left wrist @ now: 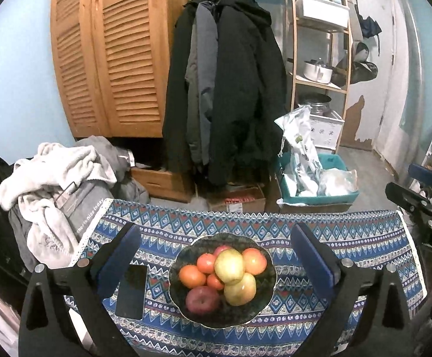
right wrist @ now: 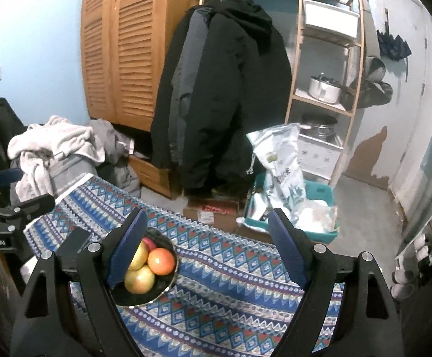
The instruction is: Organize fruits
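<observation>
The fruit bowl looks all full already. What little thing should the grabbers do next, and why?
Probably draw both back and stop. Every fruit in view, red apple included, sits piled in the bowl; none lies loose on the tablecloth. The left gripper and right gripper are open and empty, so nothing seems left to move.

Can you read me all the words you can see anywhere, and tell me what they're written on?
"nice today", after a half-hidden word: grey cloth beside the table.
"DAS", cut off: right gripper, seen from the left camera.
"enRobot.AI", cut off: left gripper, seen from the right camera.
White bag print and cardboard box label: too blurred.
</observation>
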Motion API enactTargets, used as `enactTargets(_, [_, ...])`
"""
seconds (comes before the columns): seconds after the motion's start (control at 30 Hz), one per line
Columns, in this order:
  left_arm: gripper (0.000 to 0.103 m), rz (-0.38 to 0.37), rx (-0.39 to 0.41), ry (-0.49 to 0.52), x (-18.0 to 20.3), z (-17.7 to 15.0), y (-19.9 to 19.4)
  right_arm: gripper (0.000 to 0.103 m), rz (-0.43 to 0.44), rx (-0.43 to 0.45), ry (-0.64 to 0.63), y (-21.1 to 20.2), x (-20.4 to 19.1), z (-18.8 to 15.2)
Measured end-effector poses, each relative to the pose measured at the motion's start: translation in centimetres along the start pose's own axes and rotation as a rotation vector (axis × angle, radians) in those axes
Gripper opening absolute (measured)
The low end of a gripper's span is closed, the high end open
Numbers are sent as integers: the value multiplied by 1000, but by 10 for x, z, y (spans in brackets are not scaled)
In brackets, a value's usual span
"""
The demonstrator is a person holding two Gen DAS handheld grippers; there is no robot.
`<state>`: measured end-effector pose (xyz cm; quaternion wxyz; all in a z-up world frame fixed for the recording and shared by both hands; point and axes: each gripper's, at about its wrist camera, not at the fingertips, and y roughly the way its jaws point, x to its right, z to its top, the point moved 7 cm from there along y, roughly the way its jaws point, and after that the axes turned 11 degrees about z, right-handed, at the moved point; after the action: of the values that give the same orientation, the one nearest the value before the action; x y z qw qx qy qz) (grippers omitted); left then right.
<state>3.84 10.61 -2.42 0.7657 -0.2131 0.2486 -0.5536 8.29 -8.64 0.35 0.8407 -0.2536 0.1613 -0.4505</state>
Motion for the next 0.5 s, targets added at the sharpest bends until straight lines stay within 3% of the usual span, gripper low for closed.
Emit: enactTargets(0.5, [102,21,8,33,9,3,1,83,-15,1,15,-4,14,-6])
